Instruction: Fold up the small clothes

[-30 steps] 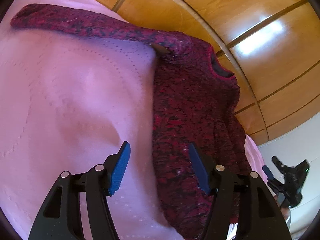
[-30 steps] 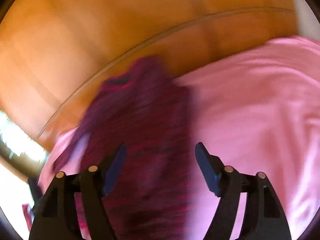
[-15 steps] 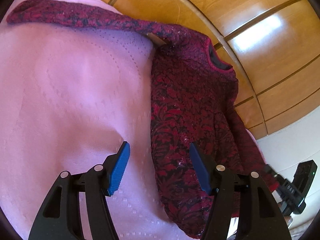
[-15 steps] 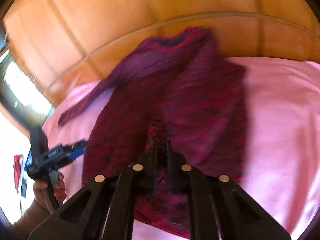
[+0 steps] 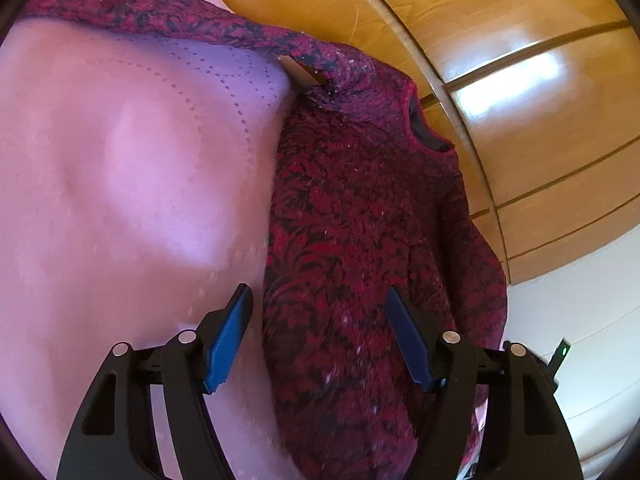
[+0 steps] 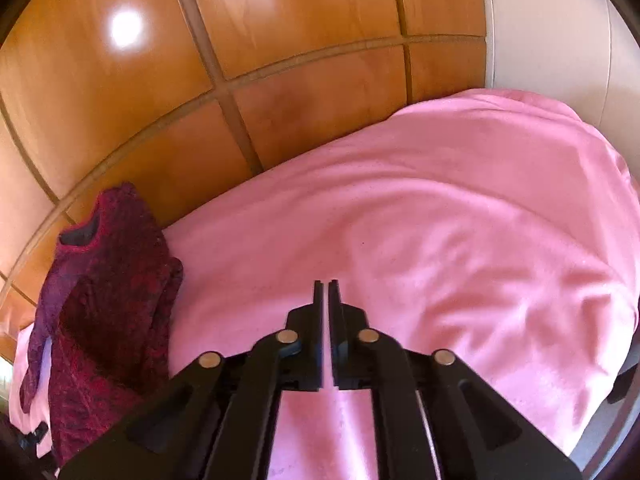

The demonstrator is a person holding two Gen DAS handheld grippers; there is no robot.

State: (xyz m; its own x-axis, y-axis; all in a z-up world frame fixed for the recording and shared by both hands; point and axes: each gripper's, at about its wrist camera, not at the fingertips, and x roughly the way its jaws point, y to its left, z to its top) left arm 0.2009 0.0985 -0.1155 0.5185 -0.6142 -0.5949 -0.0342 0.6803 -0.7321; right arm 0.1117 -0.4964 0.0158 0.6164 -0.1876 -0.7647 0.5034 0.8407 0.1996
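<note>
The sweater (image 5: 360,240) is lying on the pink bedspread (image 5: 120,200), its long axis running from the neck at upper right down to lower centre, one sleeve reaching to the upper left. The left gripper (image 5: 320,332) is hovering wide over its hem (nearer arm). The right gripper (image 6: 325,292), closed on nothing, is pointing at bare spread; wooden panels (image 6: 160,80) are bordering the far edge

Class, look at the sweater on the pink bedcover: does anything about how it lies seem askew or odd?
Yes. The sweater lies unevenly: one sleeve stretches straight out across the bedcover, the other is already folded over its body, and its collar end rests against the wooden headboard.
</note>
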